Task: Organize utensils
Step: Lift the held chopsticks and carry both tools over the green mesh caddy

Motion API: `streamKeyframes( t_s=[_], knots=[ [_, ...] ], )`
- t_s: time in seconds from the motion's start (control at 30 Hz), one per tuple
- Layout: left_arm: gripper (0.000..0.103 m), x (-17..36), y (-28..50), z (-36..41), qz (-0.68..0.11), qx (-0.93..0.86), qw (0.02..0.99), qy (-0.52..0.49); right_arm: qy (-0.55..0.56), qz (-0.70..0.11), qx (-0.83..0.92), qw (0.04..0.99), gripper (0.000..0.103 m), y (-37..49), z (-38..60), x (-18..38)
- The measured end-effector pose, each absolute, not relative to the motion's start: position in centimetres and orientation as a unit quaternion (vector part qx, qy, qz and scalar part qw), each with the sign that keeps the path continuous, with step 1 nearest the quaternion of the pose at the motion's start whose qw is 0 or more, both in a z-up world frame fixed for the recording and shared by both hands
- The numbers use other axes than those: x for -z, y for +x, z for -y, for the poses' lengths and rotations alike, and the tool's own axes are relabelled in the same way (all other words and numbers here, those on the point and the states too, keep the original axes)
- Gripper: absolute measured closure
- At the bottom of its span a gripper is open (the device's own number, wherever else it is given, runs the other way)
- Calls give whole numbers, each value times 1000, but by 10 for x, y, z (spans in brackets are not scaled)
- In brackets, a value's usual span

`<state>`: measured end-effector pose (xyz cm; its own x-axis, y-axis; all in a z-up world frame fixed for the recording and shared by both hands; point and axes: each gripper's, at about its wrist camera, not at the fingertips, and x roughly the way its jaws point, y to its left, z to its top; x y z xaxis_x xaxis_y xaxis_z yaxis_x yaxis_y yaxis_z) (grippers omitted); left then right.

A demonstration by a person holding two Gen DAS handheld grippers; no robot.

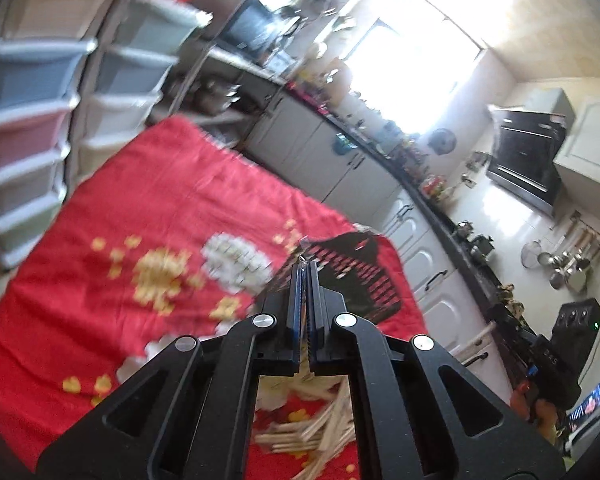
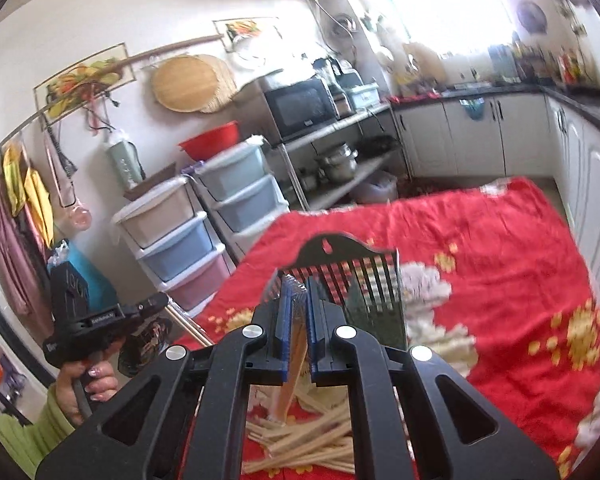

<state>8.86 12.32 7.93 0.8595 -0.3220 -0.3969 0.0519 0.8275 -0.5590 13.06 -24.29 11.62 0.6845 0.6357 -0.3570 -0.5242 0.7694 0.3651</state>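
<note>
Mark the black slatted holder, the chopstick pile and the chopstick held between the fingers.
black slatted holder (image 2: 342,248): right wrist view, arched top panel.
chopstick pile (image 2: 312,438): right wrist view, middle of the heap.
held chopstick (image 2: 294,356): right wrist view, shaft below the fingers.

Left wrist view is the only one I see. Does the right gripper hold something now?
Observer: Yes. The right gripper is shut on one wooden chopstick, which hangs below the jaws.
Operator: Where is the black holder from there?
Observer: The black holder stands upright just ahead of those jaws, on the red cloth.
Operator: How does my left gripper look from outside?
Observer: A hand holds the left gripper at the far left, in front of the drawers.
</note>
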Motion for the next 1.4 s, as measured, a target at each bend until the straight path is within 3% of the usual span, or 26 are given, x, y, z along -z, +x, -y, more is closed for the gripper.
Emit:
streamKeyframes(
  t_s=[0.33,0.7,0.93,1.4],
  knots=[
    [103,-146,106,-84,-195,156,939,-236,98,-183,-318,925,98,138,239,-163],
    [103,-184,146,-66,-161,181,940,-240,111,-156,-284,940,98,170,254,-184],
    [103,-183,165,-67,-162,176,938,-250,116,-154,-257,947,98,191,268,-183],
    [103,-127,200,-69,-219,143,934,-242,95,-194,-220,951,97,230,262,-145]
  ],
)
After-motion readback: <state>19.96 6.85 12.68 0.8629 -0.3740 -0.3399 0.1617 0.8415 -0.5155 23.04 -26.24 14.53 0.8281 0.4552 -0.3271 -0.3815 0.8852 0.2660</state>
